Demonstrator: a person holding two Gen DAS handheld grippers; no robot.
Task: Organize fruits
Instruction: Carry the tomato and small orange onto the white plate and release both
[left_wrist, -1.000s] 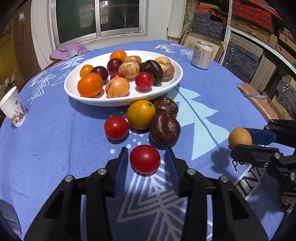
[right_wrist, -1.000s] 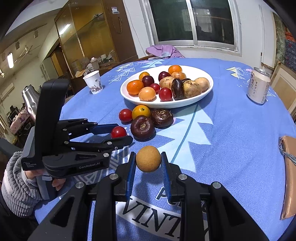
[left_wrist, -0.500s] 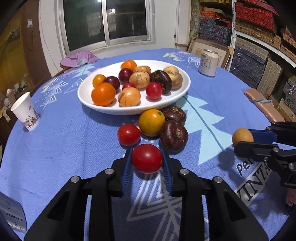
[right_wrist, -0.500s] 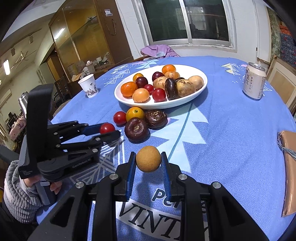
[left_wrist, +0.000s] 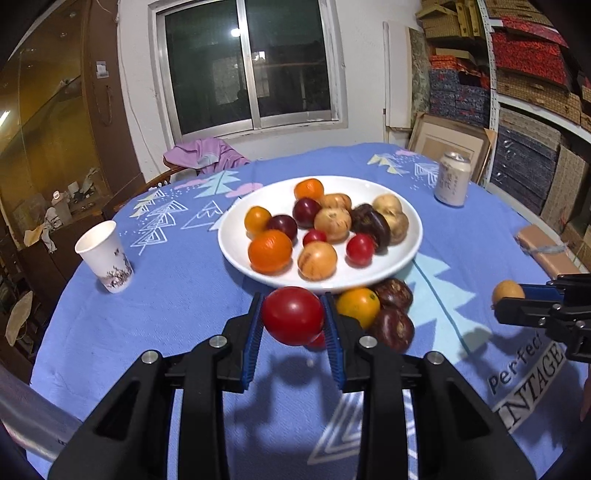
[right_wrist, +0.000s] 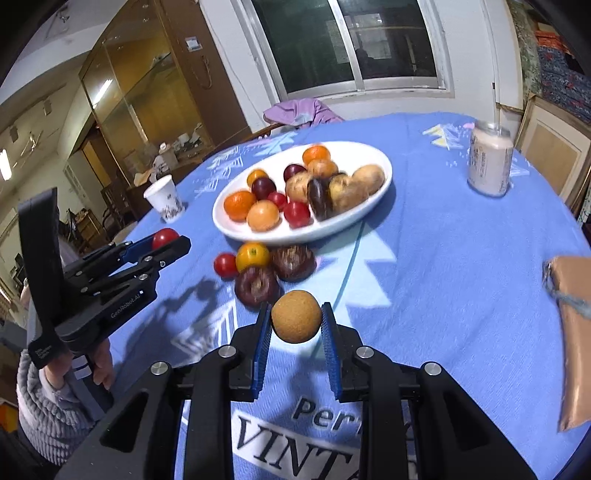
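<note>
My left gripper (left_wrist: 293, 317) is shut on a red tomato (left_wrist: 292, 314) and holds it above the cloth, just in front of the white plate (left_wrist: 406, 254) full of fruit. My right gripper (right_wrist: 295, 323) is shut on a round tan fruit (right_wrist: 295, 315), raised to the right of the loose fruit. It also shows in the left wrist view (left_wrist: 508, 291). On the cloth before the plate lie an orange (right_wrist: 253, 255), a small red tomato (right_wrist: 225, 264) and two dark purple fruits (right_wrist: 256, 286).
A drink can (left_wrist: 452, 179) stands right of the plate. A paper cup (left_wrist: 105, 256) stands to its left. A brown wrapped bar (right_wrist: 572, 332) lies at the table's right edge. A purple cloth (left_wrist: 205, 153) lies on a chair behind the table.
My left gripper closed on the red tomato and lifted it off the cloth toward the plate. My right gripper rose with the tan fruit still in it.
</note>
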